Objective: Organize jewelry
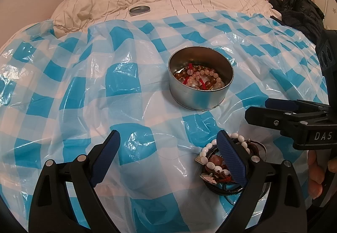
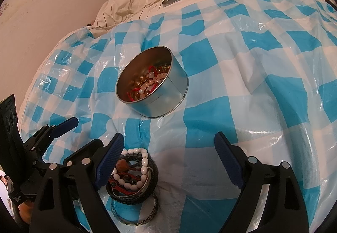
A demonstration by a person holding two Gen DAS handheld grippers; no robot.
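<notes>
We've got the round tin [image 1: 201, 79] as our landmark here, sitting open on the blue checked plastic sheet [image 1: 118, 77], already holding a tangle of amber, pale and red-corded beads [image 2: 147, 85]. On our side of the tin lies the pile of bracelets [image 2: 132, 174] not yet sorted: a white bead strand draped over dark leather bands, with a metal bangle [image 2: 137, 209] tucked under the near edge.

Our left gripper [image 1: 168, 155] is spread wide and holding nothing, its right-hand pad right up against the pile. Our right gripper [image 2: 168, 157] is just as wide and just as empty, its left-hand pad alongside the same heap. The tin's lid [image 1: 139, 10] lies well beyond the tin on the striped bedding.

So we're lining up a pick, by the look of it. To do it well, we'd centre one gripper over the heap so both pads straddle a single strand, probably the white one on top, then close gently. That plastic looks slippery and soft underneath, so pressing down hard could bury the beads. The two grippers are crowding each other; one should back away.
</notes>
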